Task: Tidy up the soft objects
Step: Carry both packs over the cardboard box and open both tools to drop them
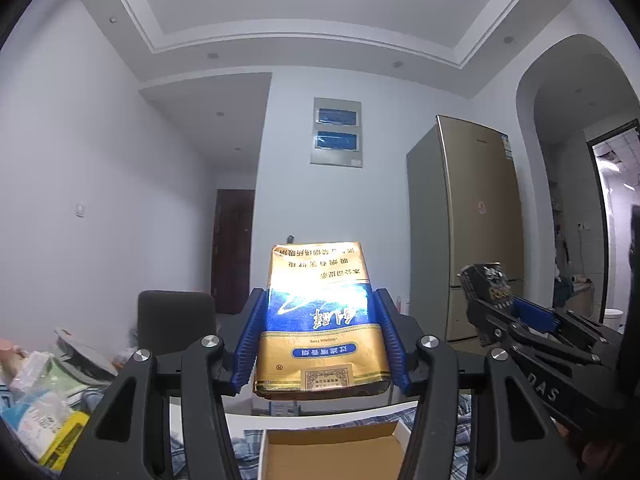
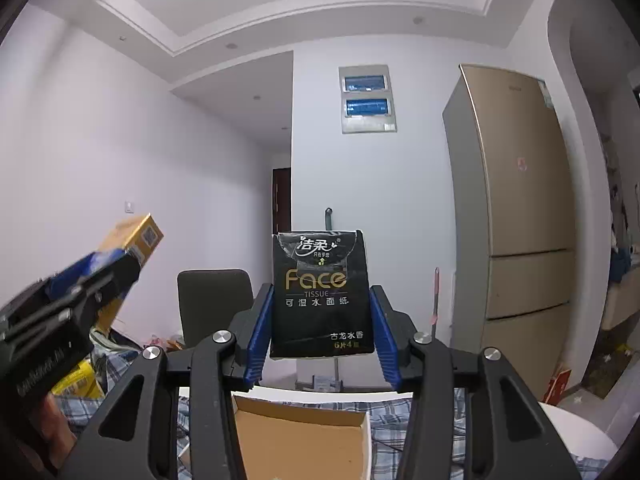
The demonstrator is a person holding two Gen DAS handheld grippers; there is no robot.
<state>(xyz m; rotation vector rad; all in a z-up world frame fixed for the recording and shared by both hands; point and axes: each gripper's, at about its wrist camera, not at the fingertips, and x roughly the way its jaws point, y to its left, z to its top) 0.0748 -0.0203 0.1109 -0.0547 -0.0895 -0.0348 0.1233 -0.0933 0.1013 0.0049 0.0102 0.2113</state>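
Nearest the cameras, an open cardboard box (image 1: 332, 456) sits low in both wrist views on a blue plaid cloth (image 2: 400, 412), and as far as the pictures show its brown floor is bare, so nothing appears to have been sorted into it yet. Just above it, the left gripper (image 1: 322, 316) pinches a gold-and-blue soft pack (image 1: 320, 320) between its blue ribbed pads, the pack held upright with its print upside down and glare washing out its upper half; its wrapper looks slightly crumpled at the bottom corners. The right gripper (image 2: 322, 312) likewise clamps a black tissue pack (image 2: 322, 296) marked "Face Tissue", upright and readable, its film wrap smooth with a flap at the top. Both packs hang in the air above the box, neither touching it, so the judgement is that two items are picked and the placing step is not yet done. To the left, a heap of other packets (image 1: 44, 400) lies on the cloth, which suggests more sorting is left. Each gripper also shows at the edge of the other's view, the two being near but apart. Farther back stand a dark chair (image 2: 216, 304), a gold refrigerator (image 2: 520, 208) and a wall panel (image 1: 336, 132) with two blue windows.
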